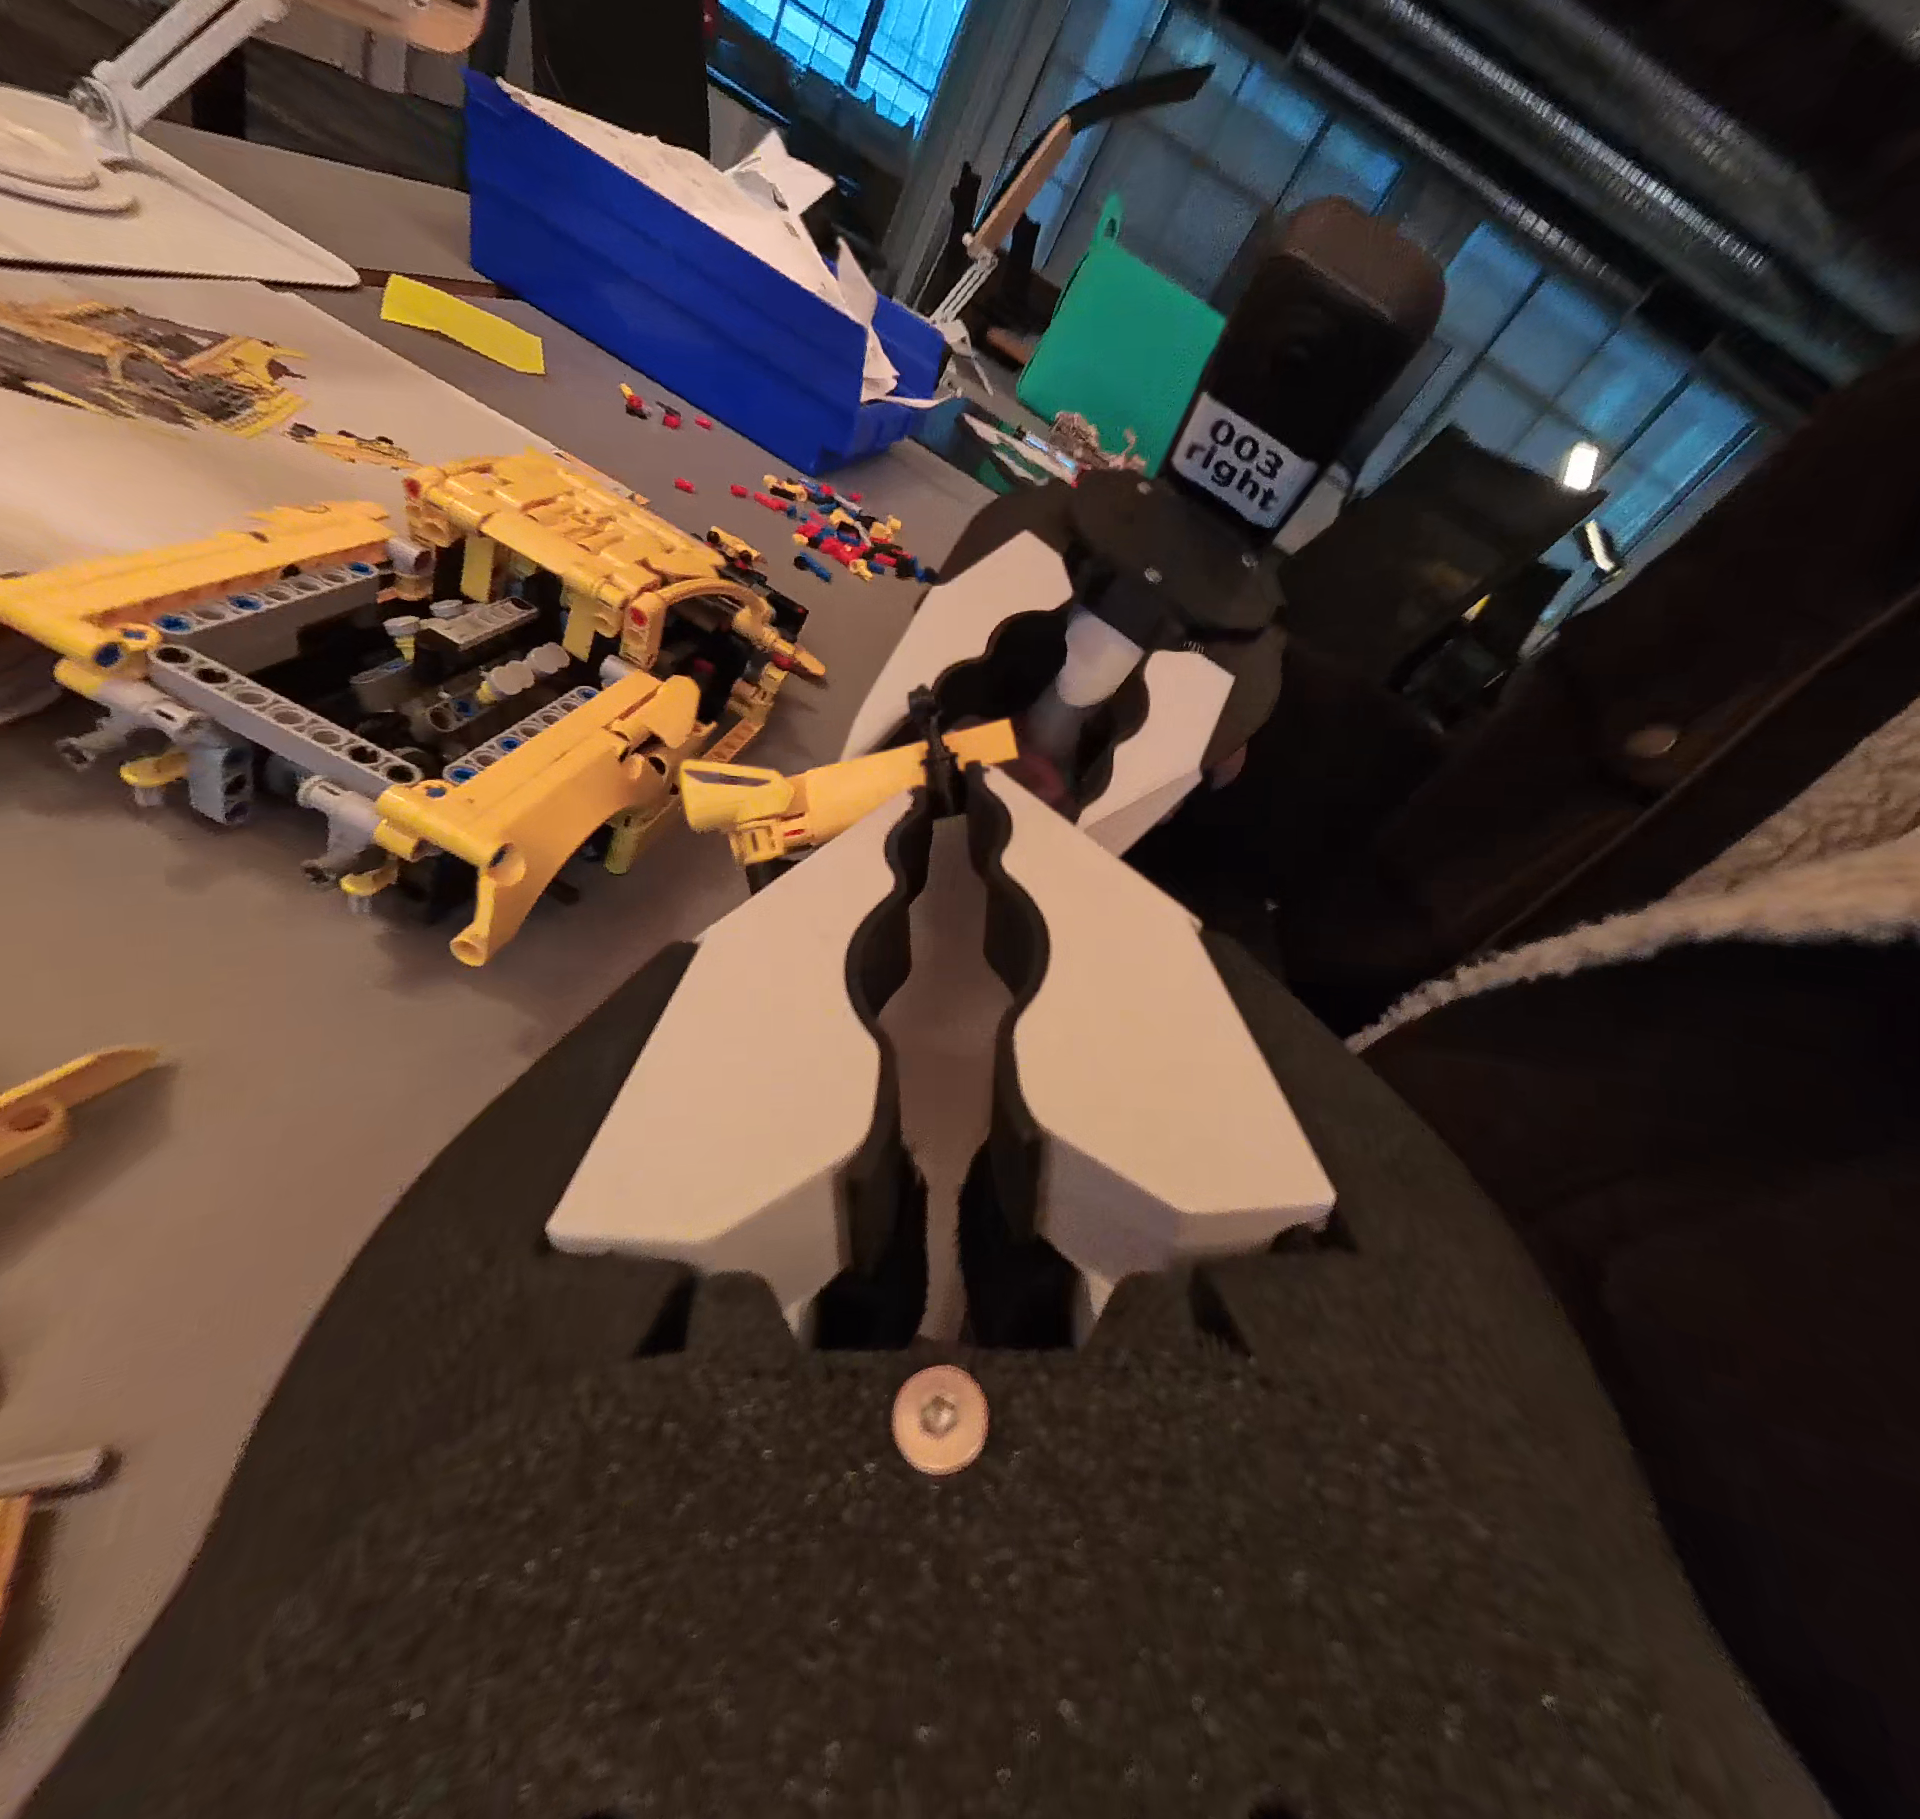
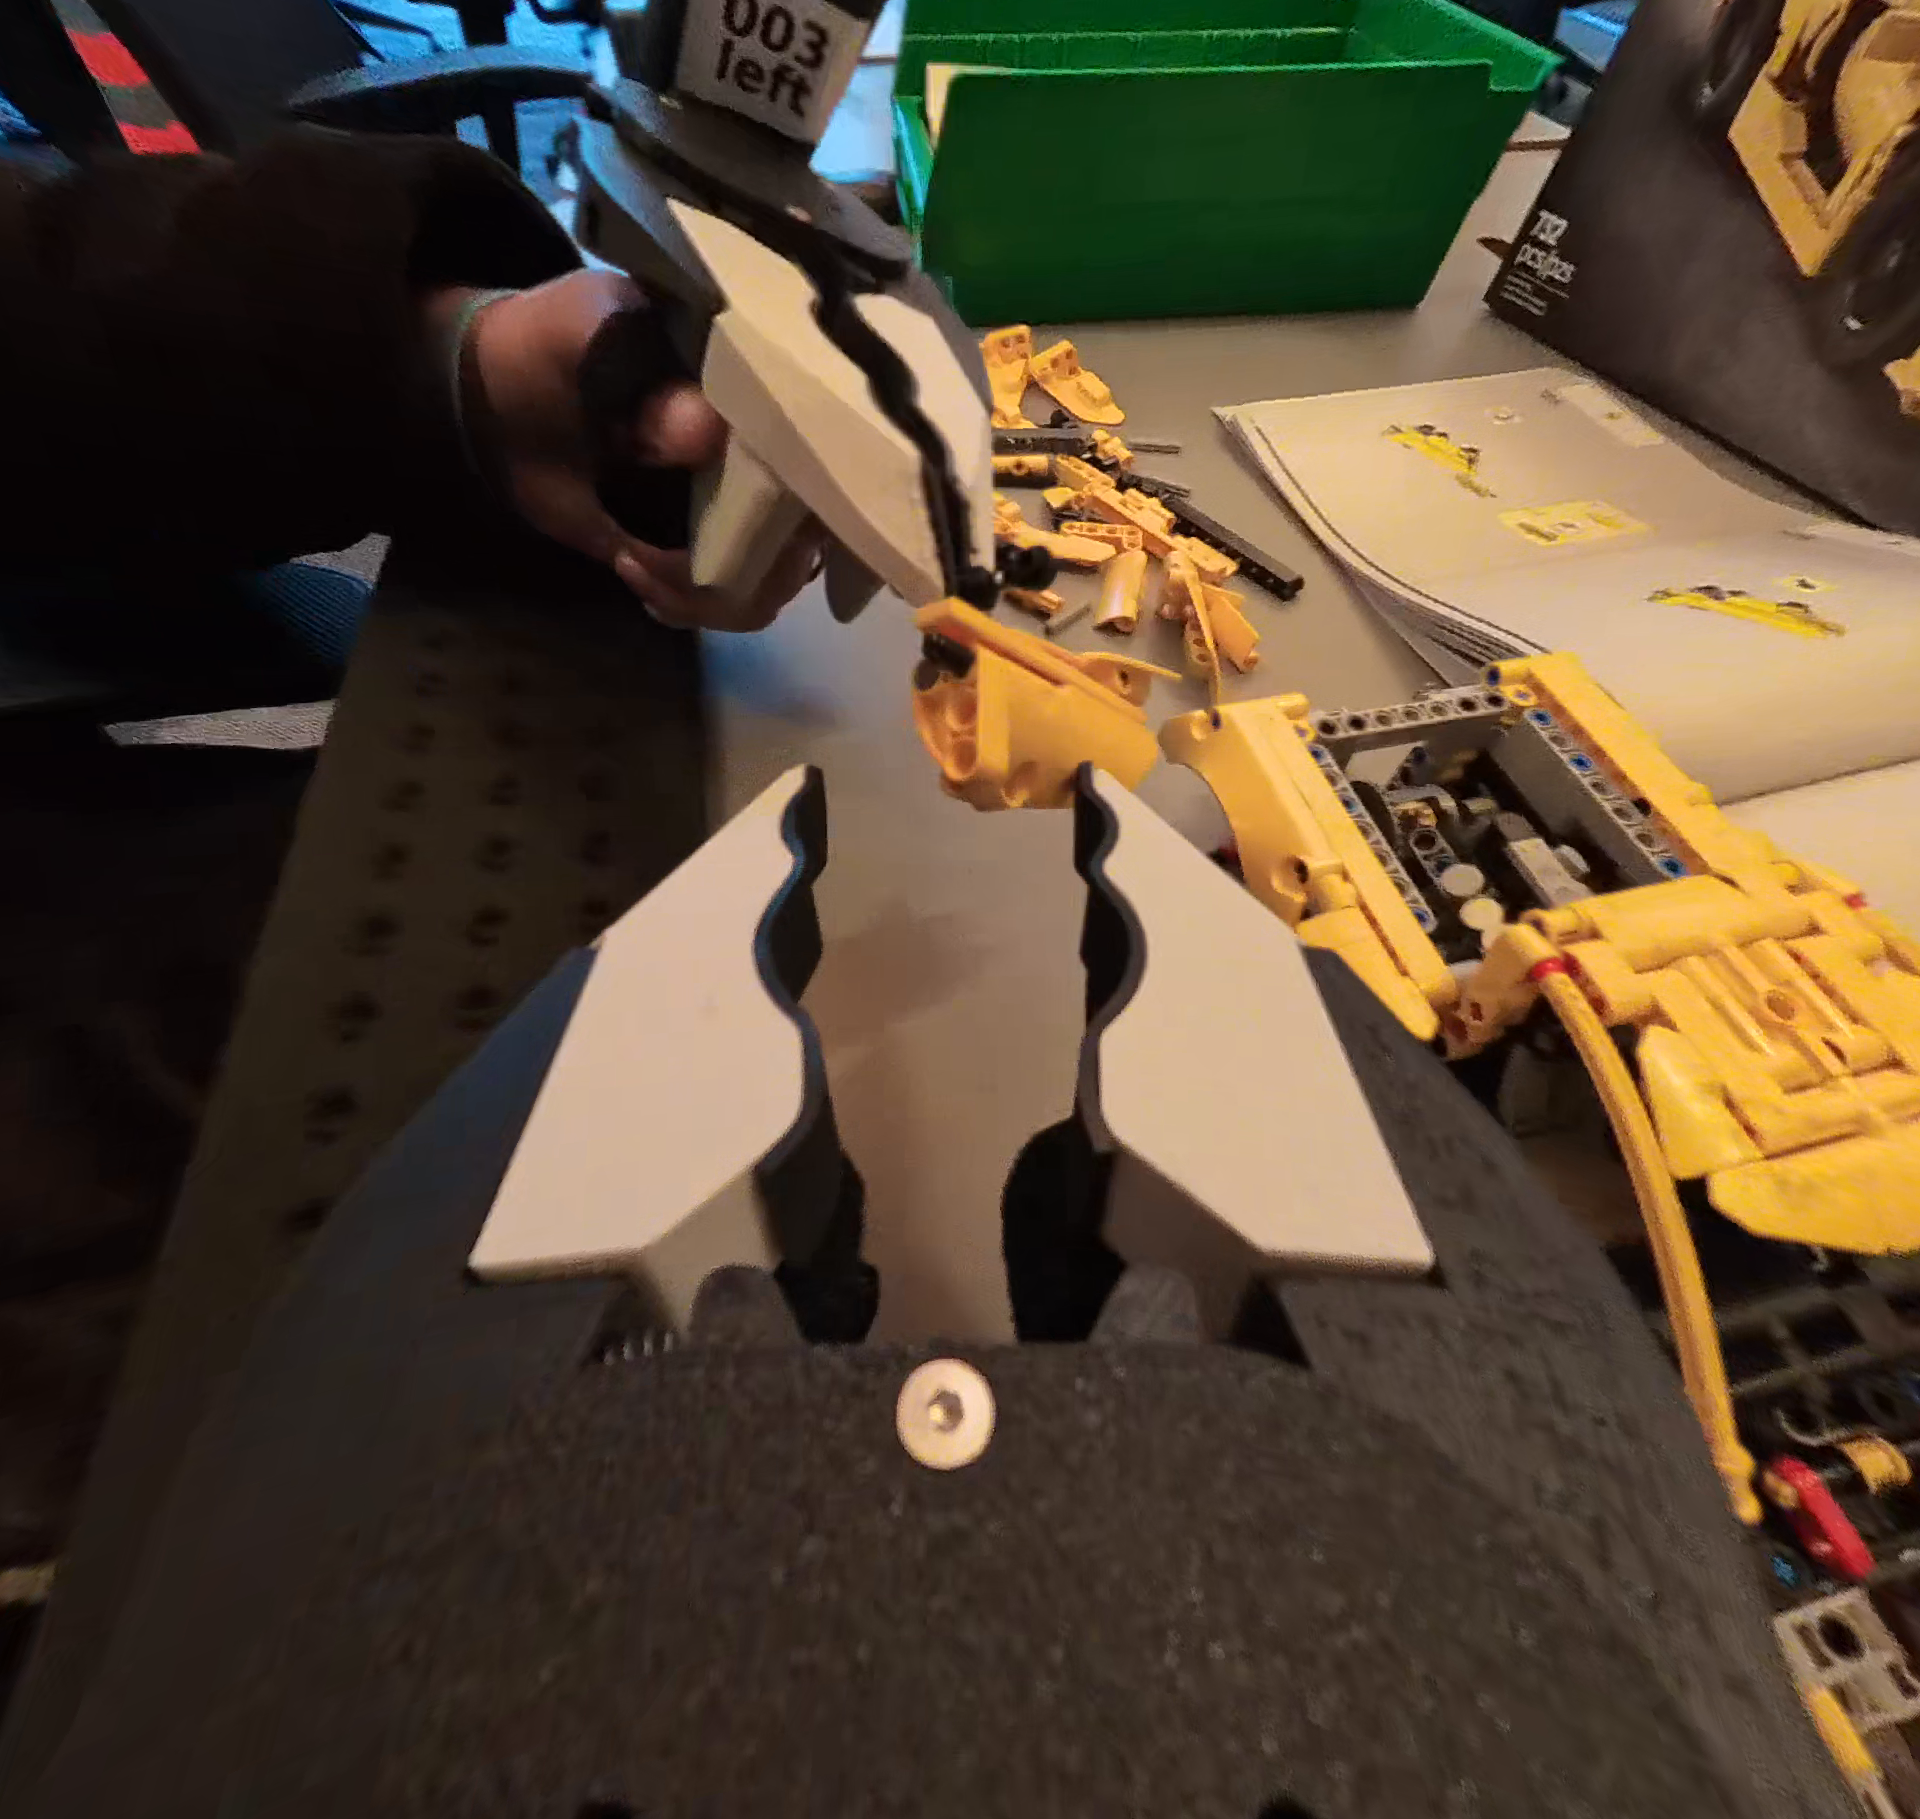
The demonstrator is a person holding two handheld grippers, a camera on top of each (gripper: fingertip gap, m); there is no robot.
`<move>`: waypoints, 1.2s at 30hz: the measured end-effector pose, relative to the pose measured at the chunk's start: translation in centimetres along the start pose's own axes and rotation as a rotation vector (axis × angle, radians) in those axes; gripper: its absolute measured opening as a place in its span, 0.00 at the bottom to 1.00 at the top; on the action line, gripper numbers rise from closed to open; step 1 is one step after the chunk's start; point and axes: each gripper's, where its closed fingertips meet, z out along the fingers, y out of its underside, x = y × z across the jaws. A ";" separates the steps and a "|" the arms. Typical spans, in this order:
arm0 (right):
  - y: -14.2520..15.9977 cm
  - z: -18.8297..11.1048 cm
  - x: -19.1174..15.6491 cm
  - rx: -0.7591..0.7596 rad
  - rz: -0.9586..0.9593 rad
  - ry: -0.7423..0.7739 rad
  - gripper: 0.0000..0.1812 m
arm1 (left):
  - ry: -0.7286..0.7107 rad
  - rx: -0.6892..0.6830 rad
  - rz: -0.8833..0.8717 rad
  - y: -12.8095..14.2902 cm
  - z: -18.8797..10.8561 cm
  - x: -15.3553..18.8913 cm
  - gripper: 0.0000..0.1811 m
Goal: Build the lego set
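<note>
Two grippers meet mid-frame — left gripper (image 1: 951, 782) clenched on a black pin in a yellow panel assembly (image 1: 800, 793); right gripper (image 2: 951, 803) released — beside the yellow car chassis (image 1: 416, 668).

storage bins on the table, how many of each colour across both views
blue bin: 1
green bins: 2, one nested behind the other
total: 3
</note>
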 end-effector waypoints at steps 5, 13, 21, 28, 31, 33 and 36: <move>-1.0 -0.6 1.0 0.032 -0.054 0.092 0.18 | 0.031 -0.004 -0.055 0.1 0.7 0.4 0.03; -1.7 -1.7 1.2 0.110 0.119 0.015 0.12 | 0.046 0.044 -0.050 -0.9 1.4 1.0 0.15; -5.5 -4.5 0.4 0.439 0.629 -0.427 0.12 | 0.018 0.038 0.112 -0.9 1.8 2.1 0.34; -5.6 -3.6 -0.4 0.439 0.667 -0.477 0.12 | 0.078 0.052 0.052 -1.4 1.8 2.7 0.19; -5.1 -3.6 -0.1 0.404 0.628 -0.448 0.12 | 0.065 0.029 0.068 -1.1 1.8 2.6 0.18; -4.8 -3.9 0.6 0.384 0.535 -0.375 0.22 | 0.046 -0.006 0.089 -0.5 1.6 2.3 0.17; -3.8 -3.6 0.4 0.281 0.384 -0.315 0.25 | 0.019 -0.050 0.184 0.2 1.4 2.4 0.17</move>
